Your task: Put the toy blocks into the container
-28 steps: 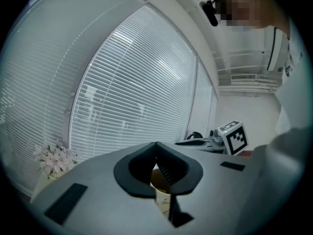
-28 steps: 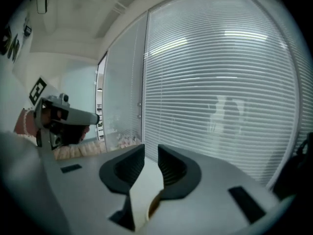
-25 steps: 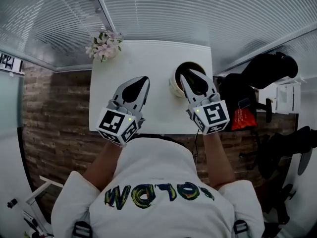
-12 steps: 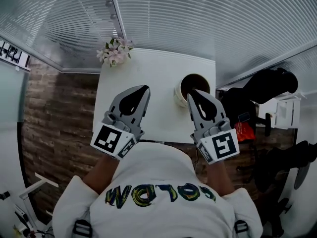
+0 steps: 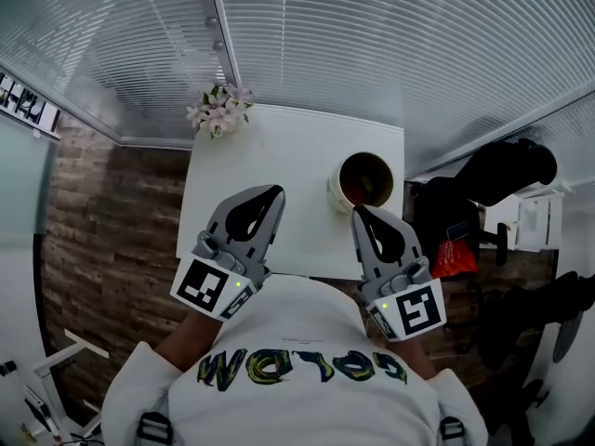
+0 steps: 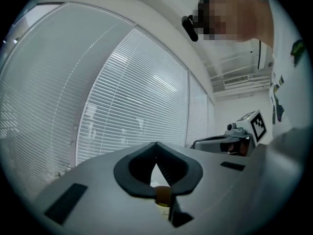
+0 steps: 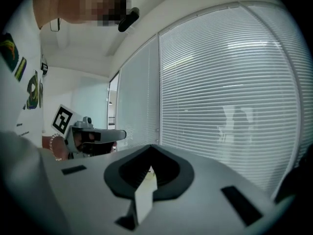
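Above the near edge of the white table point(image 5: 288, 156), holds one gripper in each hand, side by side and well apart. Holds the left gripper point(image 5: 275, 191) over the table's near-left part, pointing toward the far side, with jaws pressed together at the tips and gripping no block. Through the teardrop gap behind those tips, in the left gripper view, catches a small brown-topped shape, too small to name for certain. Holds the right gripper point(image 5: 359, 211) just on the near side of the container point(image 5: 364, 178), with jaws just closing and met tip to tip, pinching nothing but each other. Through that gap in the right gripper view, makes out only a pale strip. Finds the container, round and pale-walled with a dark inside, upright on the right side of the table, about midway between near and far edge and close to the right edge. Cannot make out the toy blocks in that dark hollow. Finds a bunch of pink and white flowers point(image 5: 218, 110) at the table's far-left corner. Wears a white shirt point(image 5: 297, 333) with coloured lettering across it. Beyond the table, white blinds point(image 5: 372, 54) along the far side; left of it, brick-patterned floor point(image 5: 112, 212).
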`<state>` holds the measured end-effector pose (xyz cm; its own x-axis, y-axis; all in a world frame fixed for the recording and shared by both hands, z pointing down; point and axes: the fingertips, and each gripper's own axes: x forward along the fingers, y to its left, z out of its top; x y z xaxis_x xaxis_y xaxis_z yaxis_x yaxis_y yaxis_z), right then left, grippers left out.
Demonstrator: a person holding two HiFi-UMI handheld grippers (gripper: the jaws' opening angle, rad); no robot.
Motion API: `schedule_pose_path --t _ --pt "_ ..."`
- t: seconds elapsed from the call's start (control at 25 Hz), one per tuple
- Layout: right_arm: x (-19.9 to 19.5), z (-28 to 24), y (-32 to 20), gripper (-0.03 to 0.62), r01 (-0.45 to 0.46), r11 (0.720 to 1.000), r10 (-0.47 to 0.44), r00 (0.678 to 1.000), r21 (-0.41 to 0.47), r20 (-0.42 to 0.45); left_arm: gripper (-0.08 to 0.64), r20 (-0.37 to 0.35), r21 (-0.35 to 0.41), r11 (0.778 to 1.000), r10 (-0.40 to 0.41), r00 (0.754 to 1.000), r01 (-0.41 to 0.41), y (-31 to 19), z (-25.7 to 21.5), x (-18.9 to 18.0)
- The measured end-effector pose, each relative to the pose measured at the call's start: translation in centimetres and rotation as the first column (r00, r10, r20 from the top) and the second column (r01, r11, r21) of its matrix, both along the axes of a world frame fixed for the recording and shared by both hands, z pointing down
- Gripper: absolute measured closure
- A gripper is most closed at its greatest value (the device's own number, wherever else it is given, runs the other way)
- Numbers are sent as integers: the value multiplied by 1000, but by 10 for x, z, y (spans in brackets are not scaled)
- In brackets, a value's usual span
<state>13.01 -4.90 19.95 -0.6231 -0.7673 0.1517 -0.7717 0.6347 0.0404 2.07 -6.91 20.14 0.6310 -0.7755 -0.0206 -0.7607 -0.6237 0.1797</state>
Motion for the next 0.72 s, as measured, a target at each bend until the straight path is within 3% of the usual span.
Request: schedule_pose_path --t 0.44,0.72 --pt "8 -7 -7 584 -54 998 54 998 18 12 549 -8 11 1000 -8 1000 9 -3 -3 -1" --pt "15 -6 -13 584 -110 994 110 994 21 9 549 -58 -10 995 -97 994 97 -10 -7 -21"
